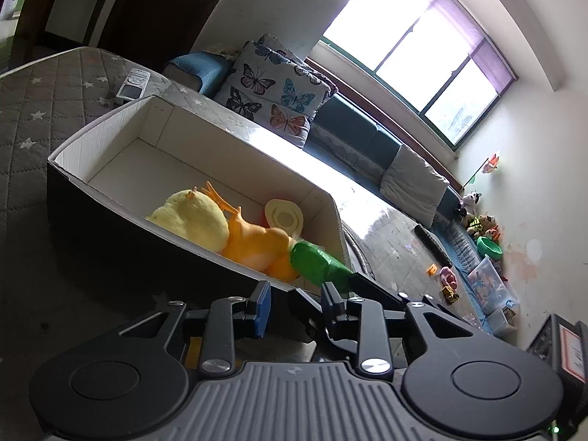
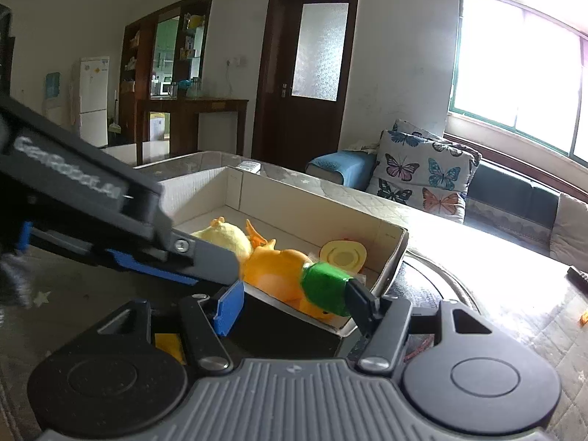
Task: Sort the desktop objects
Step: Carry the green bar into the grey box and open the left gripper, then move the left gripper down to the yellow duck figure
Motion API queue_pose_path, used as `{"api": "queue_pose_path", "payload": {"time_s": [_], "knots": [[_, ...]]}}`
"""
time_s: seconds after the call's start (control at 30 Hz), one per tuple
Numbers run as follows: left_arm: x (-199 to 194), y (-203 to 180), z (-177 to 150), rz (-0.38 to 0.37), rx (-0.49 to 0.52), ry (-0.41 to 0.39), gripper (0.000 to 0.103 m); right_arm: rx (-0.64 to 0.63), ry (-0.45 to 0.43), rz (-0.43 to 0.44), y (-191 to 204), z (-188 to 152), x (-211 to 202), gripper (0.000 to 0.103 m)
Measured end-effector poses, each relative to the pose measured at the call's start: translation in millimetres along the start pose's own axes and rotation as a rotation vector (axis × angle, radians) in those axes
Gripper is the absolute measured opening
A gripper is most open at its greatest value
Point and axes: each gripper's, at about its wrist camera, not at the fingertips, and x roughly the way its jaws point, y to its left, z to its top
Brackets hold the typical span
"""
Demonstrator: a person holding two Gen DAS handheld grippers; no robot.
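An open cardboard box (image 1: 191, 139) with dark outer walls stands on the quilted table. Inside lie a yellow plush chick (image 1: 194, 220), an orange rubber duck toy (image 1: 257, 246) and a cream round lid (image 1: 284, 217). My left gripper (image 1: 294, 301) is open and empty, just in front of the box's near wall. My right gripper (image 2: 294, 305) is open; its green-taped finger (image 2: 325, 288) reaches over the box rim (image 2: 400, 246) beside the duck (image 2: 275, 272). The chick (image 2: 224, 237) and lid (image 2: 343, 253) show there too. The left gripper's body (image 2: 110, 220) crosses the right view's left side.
A remote control (image 1: 133, 84) lies on the grey star-patterned cloth behind the box. A butterfly cushion (image 1: 275, 88) and sofa stand beyond. Toys and plastic bins (image 1: 485, 283) lie on the floor at right. Another dark remote (image 2: 578, 277) lies on the table at far right.
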Motion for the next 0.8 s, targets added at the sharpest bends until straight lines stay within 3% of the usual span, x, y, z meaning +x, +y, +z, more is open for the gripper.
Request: {"api": "queue_pose_path", "payload": {"time_s": [0.37, 0.8], "knots": [[-3, 5, 0, 0.010, -0.014, -0.001, 0.033, -0.038, 0.037, 0.056, 6, -2, 6, 0.068], [-3, 9, -1, 0.023, -0.017, 0.001, 0.033, -0.053, 0.006, 0.041, 13, -4, -4, 0.069]]}}
